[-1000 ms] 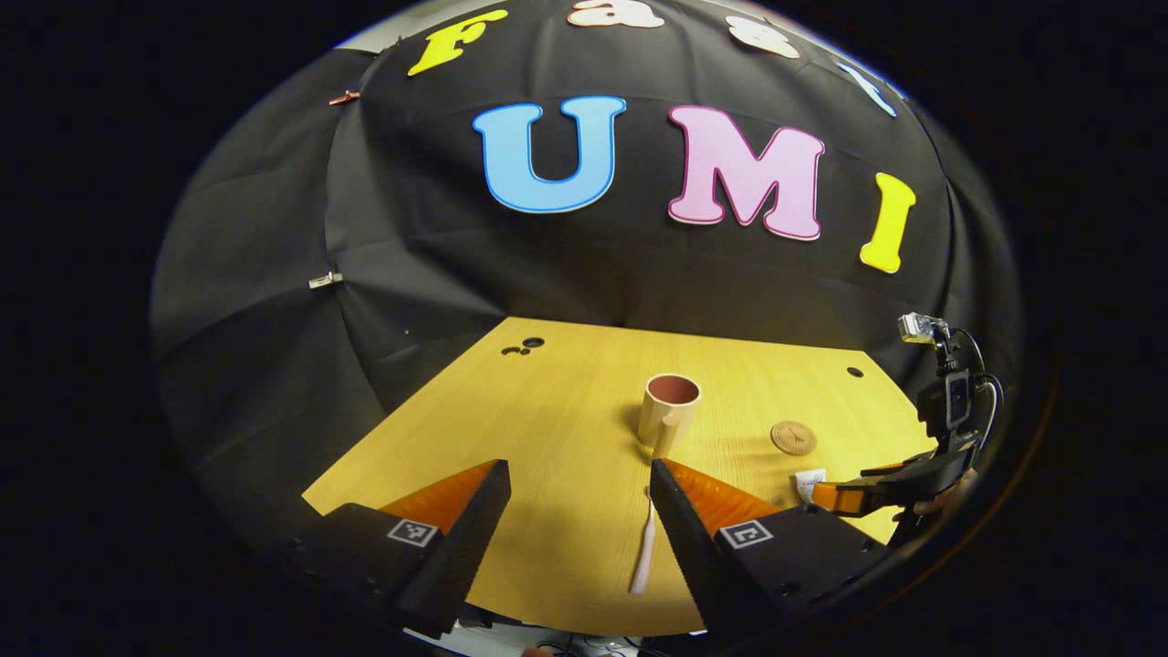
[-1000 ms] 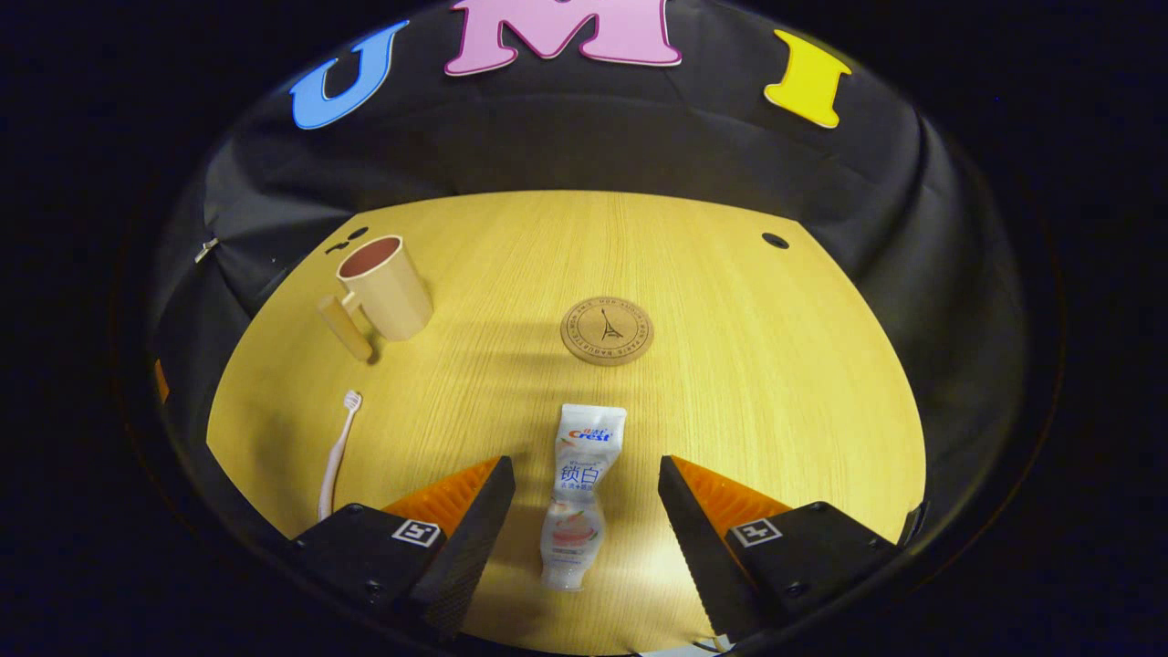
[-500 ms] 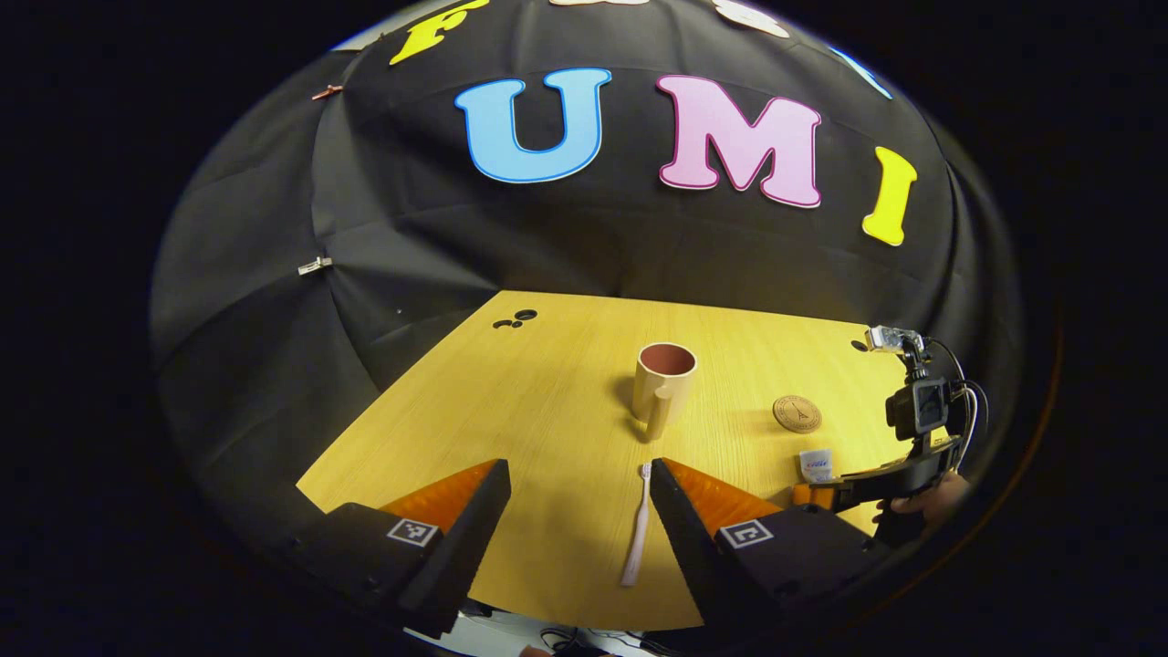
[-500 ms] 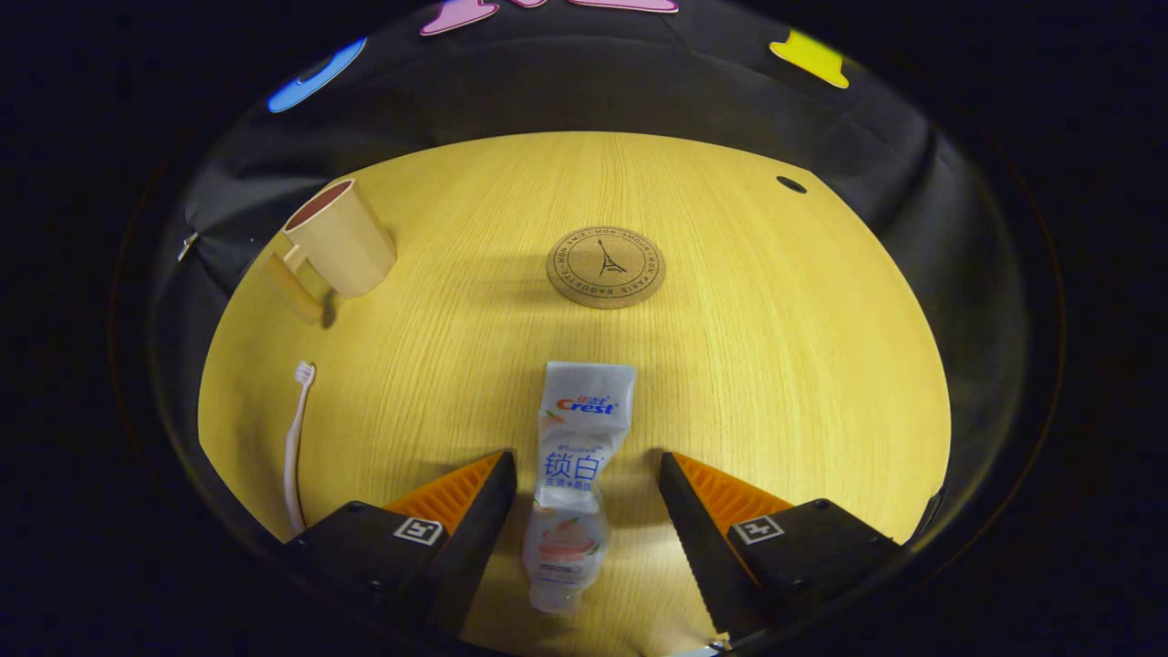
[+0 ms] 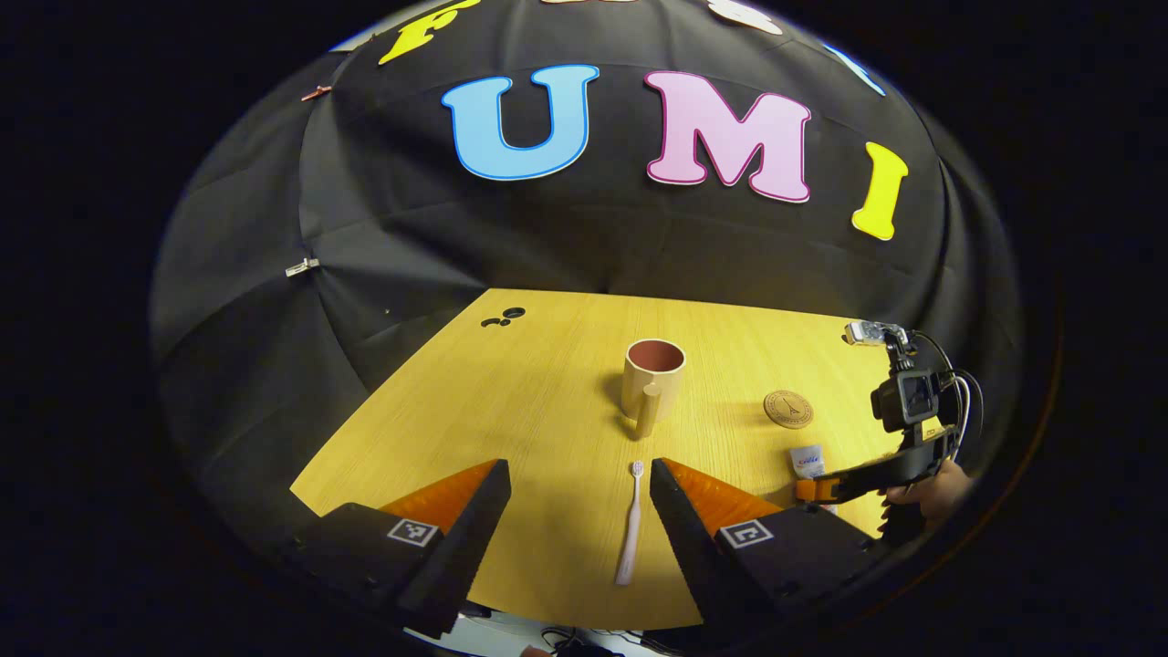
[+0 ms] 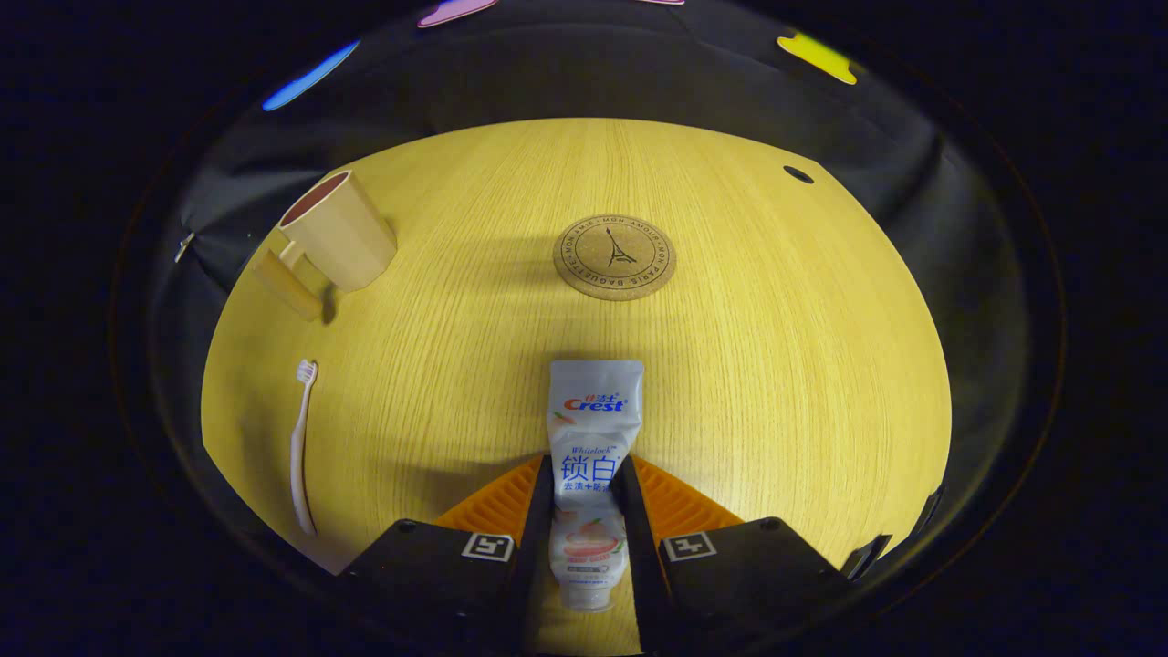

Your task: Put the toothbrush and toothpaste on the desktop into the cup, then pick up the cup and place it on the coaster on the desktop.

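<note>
In the right gripper view we see, from left: the slim pale toothbrush (image 6: pixel 297 444) flat on the yellow wooden desktop (image 6: pixel 776 365), the beige handled cup (image 6: pixel 339 239) upright, the round cork coaster (image 6: pixel 614 256). Our right gripper (image 6: pixel 581 497) pinches the white toothpaste tube (image 6: pixel 591 456); our left gripper (image 5: pixel 575 497) is spread, the toothbrush between its fingers.

Desktop (image 6: pixel 748 383): pale wood-grain surface, fine lines, matt, filling the middle of the right gripper view. Coaster (image 6: pixel 615 256), centre: cork-like, grainy, matt; cup (image 6: pixel 339 233), upper left: smooth matt plastic. Toothpaste (image 6: pixel 591 429), lower centre: glossy plastic tube; toothbrush (image 6: pixel 299 444), lower left: smooth plastic; booth wall (image 5: pixel 566 246) at the top of the left gripper view: creased matt black cloth.
</note>
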`<state>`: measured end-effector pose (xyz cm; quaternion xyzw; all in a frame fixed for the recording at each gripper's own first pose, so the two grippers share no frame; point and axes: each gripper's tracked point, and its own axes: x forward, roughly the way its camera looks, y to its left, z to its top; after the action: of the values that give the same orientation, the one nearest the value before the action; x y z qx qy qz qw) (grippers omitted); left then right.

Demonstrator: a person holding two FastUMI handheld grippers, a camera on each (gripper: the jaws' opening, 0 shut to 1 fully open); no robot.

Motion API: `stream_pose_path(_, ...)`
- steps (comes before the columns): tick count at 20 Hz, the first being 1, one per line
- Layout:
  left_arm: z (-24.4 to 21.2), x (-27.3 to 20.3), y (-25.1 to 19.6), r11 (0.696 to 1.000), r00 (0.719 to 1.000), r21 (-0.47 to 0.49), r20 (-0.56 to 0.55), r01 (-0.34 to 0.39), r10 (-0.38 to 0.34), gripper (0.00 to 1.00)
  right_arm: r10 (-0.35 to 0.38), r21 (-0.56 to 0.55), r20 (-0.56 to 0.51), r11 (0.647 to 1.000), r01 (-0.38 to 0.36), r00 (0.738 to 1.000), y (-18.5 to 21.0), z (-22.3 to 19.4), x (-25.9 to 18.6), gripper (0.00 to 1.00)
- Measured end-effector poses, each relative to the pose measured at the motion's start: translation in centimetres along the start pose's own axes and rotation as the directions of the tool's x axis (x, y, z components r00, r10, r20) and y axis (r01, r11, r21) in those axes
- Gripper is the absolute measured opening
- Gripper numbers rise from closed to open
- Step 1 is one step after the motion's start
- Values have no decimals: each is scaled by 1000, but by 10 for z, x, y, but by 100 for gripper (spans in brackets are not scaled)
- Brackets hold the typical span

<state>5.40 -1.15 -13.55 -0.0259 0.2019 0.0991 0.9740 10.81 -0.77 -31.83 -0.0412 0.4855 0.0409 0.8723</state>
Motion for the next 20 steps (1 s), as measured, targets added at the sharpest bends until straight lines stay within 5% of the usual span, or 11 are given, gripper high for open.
stream_pose_path(3,-6,3,1,1000,1000,-10,-14,1,-1,96,6,-1,-7,1000,-6,1000,-1,0,0,44)
stream_pose_path(9,-31,19,5,999,996,-44,-86,19,-23,96,60,24,-38,998,-60,997,-1,-4,-3,27)
stream_pose_path(20,-92,77,-28,995,945,-37,-310,97,-103,94,143,44,33,988,-145,989,-11,7,-45,31)
